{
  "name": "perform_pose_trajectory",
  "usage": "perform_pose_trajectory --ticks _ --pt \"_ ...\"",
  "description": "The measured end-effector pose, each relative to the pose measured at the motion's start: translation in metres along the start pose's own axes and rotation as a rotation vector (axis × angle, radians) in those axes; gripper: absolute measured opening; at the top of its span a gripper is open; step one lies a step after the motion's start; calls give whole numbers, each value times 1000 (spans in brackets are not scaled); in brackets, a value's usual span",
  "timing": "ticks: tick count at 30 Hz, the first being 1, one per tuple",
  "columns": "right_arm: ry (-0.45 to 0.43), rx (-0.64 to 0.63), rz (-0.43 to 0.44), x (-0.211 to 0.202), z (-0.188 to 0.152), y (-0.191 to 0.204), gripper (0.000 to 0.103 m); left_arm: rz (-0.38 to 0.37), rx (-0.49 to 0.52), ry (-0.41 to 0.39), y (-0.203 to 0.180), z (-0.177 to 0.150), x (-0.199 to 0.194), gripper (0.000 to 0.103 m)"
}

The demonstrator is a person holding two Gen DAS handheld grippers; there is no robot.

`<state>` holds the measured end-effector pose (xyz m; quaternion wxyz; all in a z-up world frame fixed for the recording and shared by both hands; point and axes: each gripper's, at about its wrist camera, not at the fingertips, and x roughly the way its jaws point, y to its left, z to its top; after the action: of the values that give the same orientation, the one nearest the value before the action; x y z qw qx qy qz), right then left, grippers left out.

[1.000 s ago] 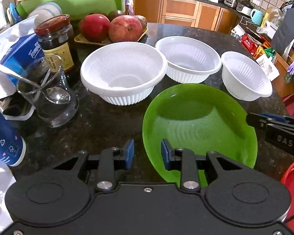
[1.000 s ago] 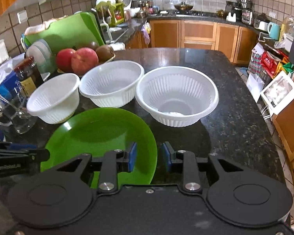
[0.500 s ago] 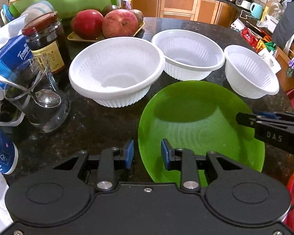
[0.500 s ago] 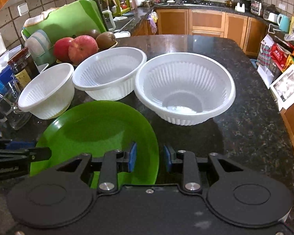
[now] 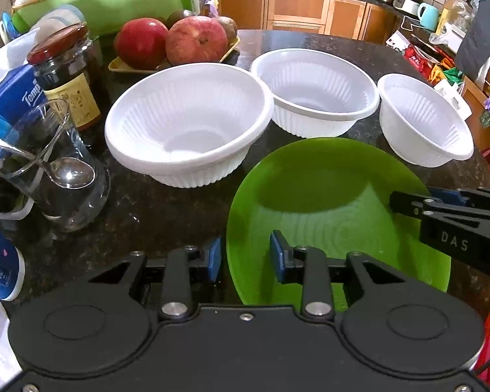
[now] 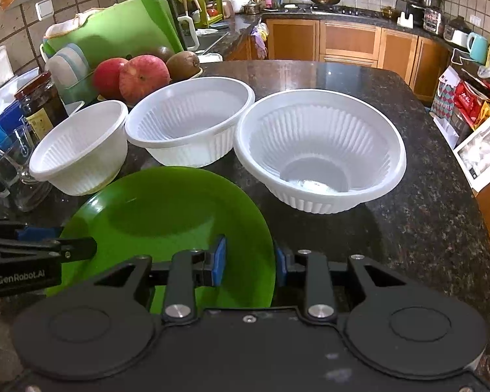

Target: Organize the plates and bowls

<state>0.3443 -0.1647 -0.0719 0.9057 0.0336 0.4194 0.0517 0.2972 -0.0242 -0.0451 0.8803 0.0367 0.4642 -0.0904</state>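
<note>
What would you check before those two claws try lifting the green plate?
1. Plate edge sits between the left claw pads: ok, but its jaws are opening and grip nothing.
2. Plate edge sits between the right claw pads: ok, not pinched.
3. Nothing lies on the plate: ok.
4. Small bowl stands apart from the plate: cannot tell, it sits very close to the edge.
5. Glass with the spoon stands away from the left claw: ok.
</note>
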Motion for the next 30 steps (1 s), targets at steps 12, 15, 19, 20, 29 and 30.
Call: perform_pose_trajectory --ticks 12,15,19,20,29,30 --pt "-17 6 -43 -3 -5 3 23 -26 -36 16 1 1 -1 41" --pt "-10 5 -52 -7 -8 4 17 -28 -43 26 3 -2 -3 39" --pt "7 12 -37 -16 -16 7 16 -30 -54 37 9 -11 -10 38" --pt "11 11 -33 -19 -19 9 16 -29 -55 40 10 -14 -12 38" --pt "28 19 30 -57 -63 35 16 -33 -47 57 32 -61 -47 37" --pt "30 20 37 -60 -68 38 16 -30 -44 57 33 -66 -51 37"
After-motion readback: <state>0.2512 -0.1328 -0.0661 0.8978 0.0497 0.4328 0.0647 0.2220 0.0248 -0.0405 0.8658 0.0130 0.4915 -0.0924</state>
